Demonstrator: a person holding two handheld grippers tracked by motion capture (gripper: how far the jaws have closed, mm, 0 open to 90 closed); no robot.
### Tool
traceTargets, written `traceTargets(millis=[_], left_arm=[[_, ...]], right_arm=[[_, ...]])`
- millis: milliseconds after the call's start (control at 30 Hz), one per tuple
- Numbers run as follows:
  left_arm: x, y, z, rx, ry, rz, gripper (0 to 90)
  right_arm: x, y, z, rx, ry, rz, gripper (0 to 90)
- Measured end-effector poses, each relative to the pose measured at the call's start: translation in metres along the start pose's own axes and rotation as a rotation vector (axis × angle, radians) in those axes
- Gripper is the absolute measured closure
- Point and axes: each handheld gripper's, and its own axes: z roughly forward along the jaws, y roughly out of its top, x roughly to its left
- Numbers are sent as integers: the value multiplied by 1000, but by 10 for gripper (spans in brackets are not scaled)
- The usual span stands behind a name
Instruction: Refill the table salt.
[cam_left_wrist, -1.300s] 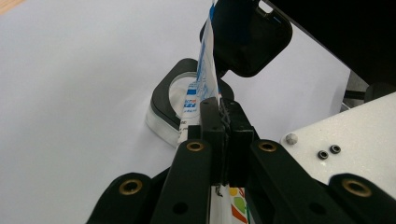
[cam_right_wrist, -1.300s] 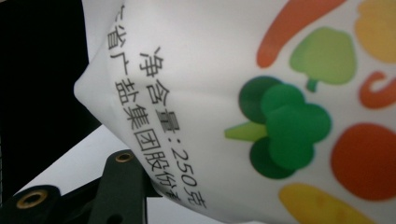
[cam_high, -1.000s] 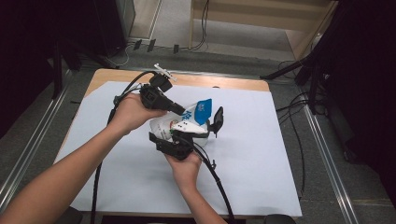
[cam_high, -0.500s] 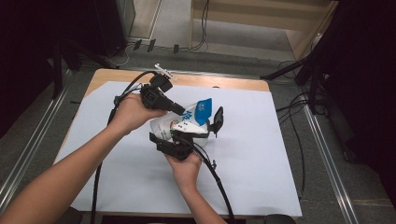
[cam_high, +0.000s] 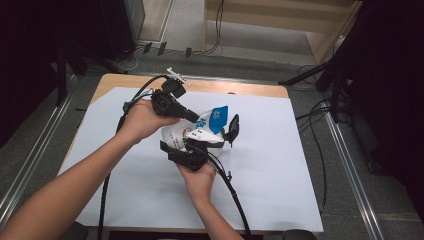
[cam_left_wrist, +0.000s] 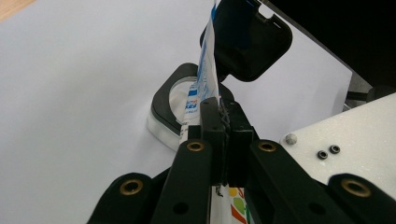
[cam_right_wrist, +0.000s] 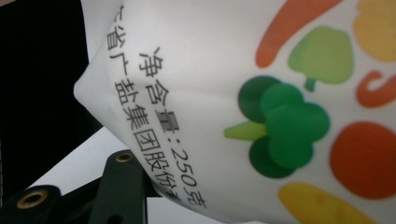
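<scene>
The bag, soft, light and probably slippery, is hanging above the table over a black-lidded jar, the left gripper pinching its flat edge, the right gripper seeming to be clamping its body, so seams are looking safest

Open-lidded black box just beside pouch — white sheet around open

- The bag is a white plastic pouch with a blue top corner; its side carries printed vegetables in green, orange and yellow, plus black Chinese text with "250".
- It is held above the middle of the counter, tilted, blue corner pointing far and right.
- A black-rimmed container with an open hinged lid stands on the counter, just right of the bag.
</scene>
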Motion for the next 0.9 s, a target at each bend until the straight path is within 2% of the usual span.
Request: traceTargets(millis=[567,900], left_arm=[[0,0,0,9,2,3,900],[0,1,3,5,0,2,900]], right_arm=[[0,0,1,4,0,2,507],[0,1,1,-6,23,35,509]])
